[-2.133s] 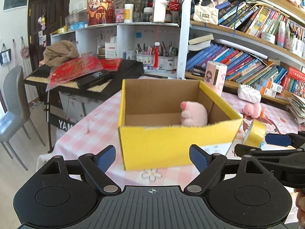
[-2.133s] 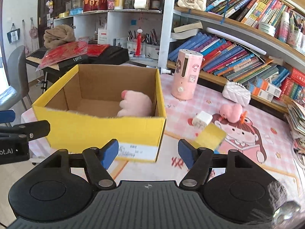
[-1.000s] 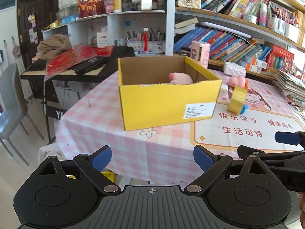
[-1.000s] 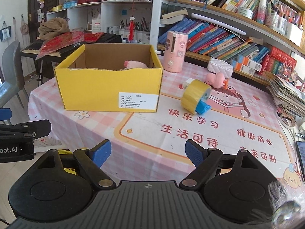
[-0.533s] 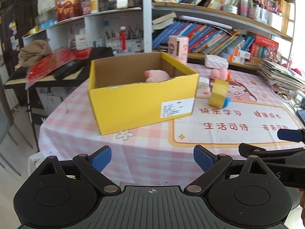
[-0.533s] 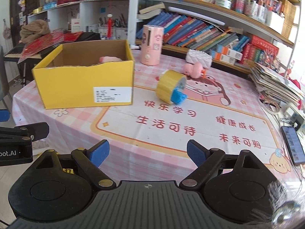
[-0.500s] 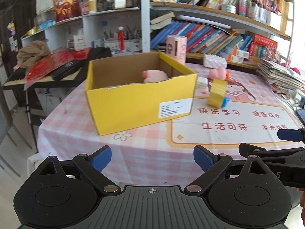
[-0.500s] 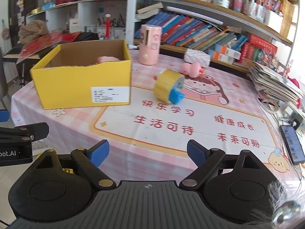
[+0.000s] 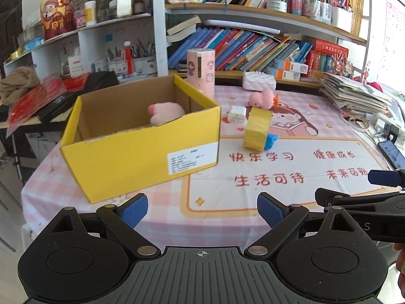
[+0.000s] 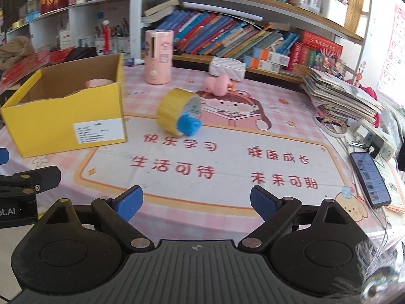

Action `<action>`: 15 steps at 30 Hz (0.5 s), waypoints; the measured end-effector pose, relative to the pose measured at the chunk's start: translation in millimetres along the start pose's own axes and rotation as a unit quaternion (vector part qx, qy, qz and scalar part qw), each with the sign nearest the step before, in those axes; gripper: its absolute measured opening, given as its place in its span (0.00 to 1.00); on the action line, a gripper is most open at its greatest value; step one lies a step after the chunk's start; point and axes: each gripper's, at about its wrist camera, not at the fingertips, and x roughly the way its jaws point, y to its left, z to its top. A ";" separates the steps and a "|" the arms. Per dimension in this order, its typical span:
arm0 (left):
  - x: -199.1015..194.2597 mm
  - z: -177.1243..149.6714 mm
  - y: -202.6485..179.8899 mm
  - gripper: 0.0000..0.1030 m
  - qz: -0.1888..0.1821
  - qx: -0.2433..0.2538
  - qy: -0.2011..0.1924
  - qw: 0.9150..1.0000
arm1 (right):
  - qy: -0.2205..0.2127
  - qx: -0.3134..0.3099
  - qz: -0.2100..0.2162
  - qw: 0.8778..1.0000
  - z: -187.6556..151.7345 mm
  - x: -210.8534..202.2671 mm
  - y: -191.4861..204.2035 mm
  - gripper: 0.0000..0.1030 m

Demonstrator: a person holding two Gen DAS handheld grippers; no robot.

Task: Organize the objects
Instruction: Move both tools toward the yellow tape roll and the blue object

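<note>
A yellow cardboard box (image 9: 141,157) stands on the pink table and holds a pink plush toy (image 9: 165,112); the box also shows in the right wrist view (image 10: 63,124). A yellow tape roll (image 9: 257,133) with a blue piece beside it stands right of the box; it also shows in the right wrist view (image 10: 177,112). A small white box (image 9: 237,114) and a pink toy (image 9: 262,98) lie behind it. My left gripper (image 9: 202,209) and right gripper (image 10: 196,201) are both open and empty, near the table's front edge.
A pink cylinder (image 10: 159,57) and a white quilted purse (image 10: 227,68) stand at the back. A stack of papers (image 10: 339,93) and a phone (image 10: 369,178) lie at the right. Bookshelves (image 9: 253,48) rise behind the table. A keyboard (image 9: 50,101) stands to the left.
Both grippers have drawn back from the box toward the table's front edge and swung to the right. Both stayed open and empty.
</note>
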 end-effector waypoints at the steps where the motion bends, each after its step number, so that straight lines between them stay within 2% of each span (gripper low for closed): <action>1: 2.1 1.7 -1.7 0.92 -0.001 0.000 0.000 1.000 | 0.000 0.001 -0.001 1.000 2.2 1.5 -2.0 0.91; 15: 26.5 17.3 -18.2 0.92 -0.016 0.000 0.002 1.000 | 0.005 -0.004 -0.006 1.000 19.3 22.6 -22.0 0.91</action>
